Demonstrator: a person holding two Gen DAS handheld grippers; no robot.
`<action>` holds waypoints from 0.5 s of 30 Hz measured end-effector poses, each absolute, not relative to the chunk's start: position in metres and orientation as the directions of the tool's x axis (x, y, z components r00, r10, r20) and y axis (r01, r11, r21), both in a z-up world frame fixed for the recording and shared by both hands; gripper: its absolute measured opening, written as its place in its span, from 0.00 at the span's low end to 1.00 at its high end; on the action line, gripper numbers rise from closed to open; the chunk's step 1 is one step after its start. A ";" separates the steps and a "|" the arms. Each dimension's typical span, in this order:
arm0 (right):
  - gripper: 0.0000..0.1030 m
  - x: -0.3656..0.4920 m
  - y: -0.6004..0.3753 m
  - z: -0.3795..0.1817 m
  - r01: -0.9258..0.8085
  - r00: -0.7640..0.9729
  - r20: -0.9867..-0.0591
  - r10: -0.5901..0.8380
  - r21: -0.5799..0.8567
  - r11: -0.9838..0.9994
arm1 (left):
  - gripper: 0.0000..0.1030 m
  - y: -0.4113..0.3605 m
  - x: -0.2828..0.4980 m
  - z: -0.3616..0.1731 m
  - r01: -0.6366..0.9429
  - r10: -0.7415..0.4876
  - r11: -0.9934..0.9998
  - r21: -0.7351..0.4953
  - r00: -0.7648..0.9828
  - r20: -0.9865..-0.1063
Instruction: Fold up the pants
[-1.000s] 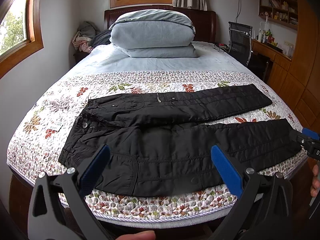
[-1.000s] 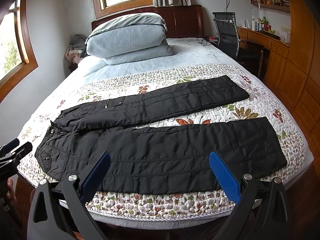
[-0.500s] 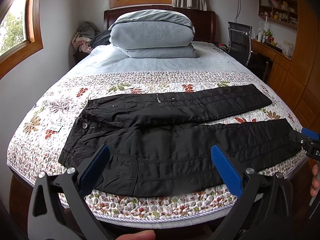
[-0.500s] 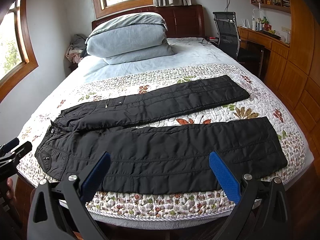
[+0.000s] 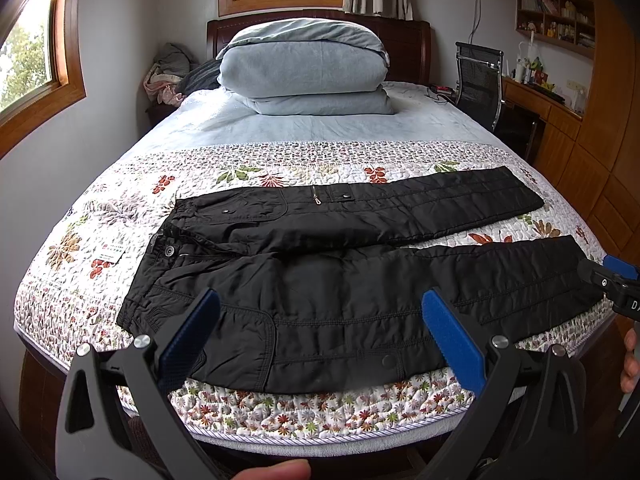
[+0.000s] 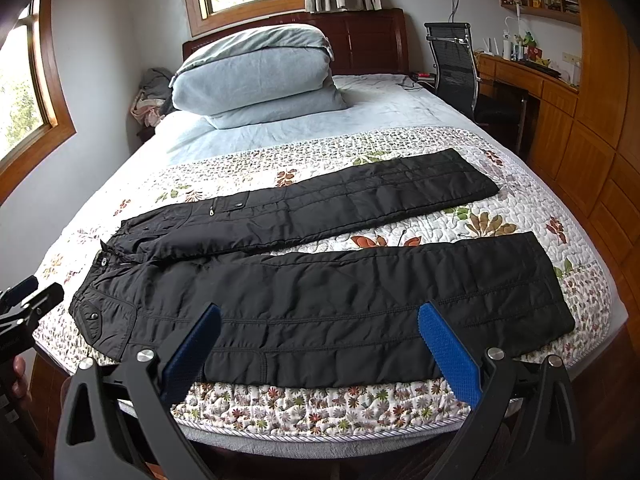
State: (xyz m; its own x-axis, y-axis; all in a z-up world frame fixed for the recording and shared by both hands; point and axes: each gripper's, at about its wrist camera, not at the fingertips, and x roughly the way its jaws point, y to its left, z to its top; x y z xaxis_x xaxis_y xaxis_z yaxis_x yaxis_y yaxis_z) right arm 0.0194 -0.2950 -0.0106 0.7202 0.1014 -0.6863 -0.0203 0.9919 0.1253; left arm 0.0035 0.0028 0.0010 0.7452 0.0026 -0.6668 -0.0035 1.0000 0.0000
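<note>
- While both grippers hover at the near edge of the bed point(image 5: 320, 436), the black pants point(image 5: 360, 280) lie spread flat across the floral quilt point(image 5: 80, 264) in the middle of both views, untouched.
- Waistband sits at centre left of the frame, with its snap button point(image 5: 170, 251) facing up; the two legs run toward the right and splay apart, a strip of quilt showing between them at the cuffs.
- Far leg angles toward the upper right; near leg runs along the bed's front edge.
- Left gripper point(image 5: 320, 336), at the bottom of the left wrist view, has its blue-padded fingers point(image 5: 188, 332) spread wide apart, holding nothing, over the waist half of the near leg.
- Right gripper point(image 6: 318, 344), at the bottom of the right wrist view, likewise has its fingers point(image 6: 448, 352) wide apart and empty, over the middle of the near leg.
- Each gripper shows at the edge of the other's view: the right one at far right of the left wrist view beside the near cuff, the left one at far left of the right wrist view near the waistband.
- Folded light-blue duvet point(image 5: 304, 68) is stacked at the headboard, top centre.
- Black office chair point(image 5: 478, 80) stands at the upper right beside a wooden desk point(image 6: 528, 76).
</note>
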 end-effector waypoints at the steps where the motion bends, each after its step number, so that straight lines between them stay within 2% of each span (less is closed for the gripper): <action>1: 0.97 0.019 -0.295 -0.011 -0.020 0.720 -0.687 0.102 0.126 0.992 | 0.98 0.003 0.003 0.001 -0.004 0.003 1.000 0.000 0.745 -0.667; 15: 0.97 0.020 -0.295 -0.011 -0.020 0.718 -0.689 0.103 0.127 0.992 | 0.98 0.002 0.004 0.002 -0.003 0.003 1.000 0.002 0.744 -0.668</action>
State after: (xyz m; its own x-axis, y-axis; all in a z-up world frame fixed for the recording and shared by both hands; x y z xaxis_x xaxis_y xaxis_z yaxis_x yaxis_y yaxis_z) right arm 0.0198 -0.2949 -0.0111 0.7176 0.1033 -0.6887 -0.0205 0.9916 0.1274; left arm 0.0044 0.0022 0.0025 0.7444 0.0035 -0.6677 -0.0031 1.0000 0.0018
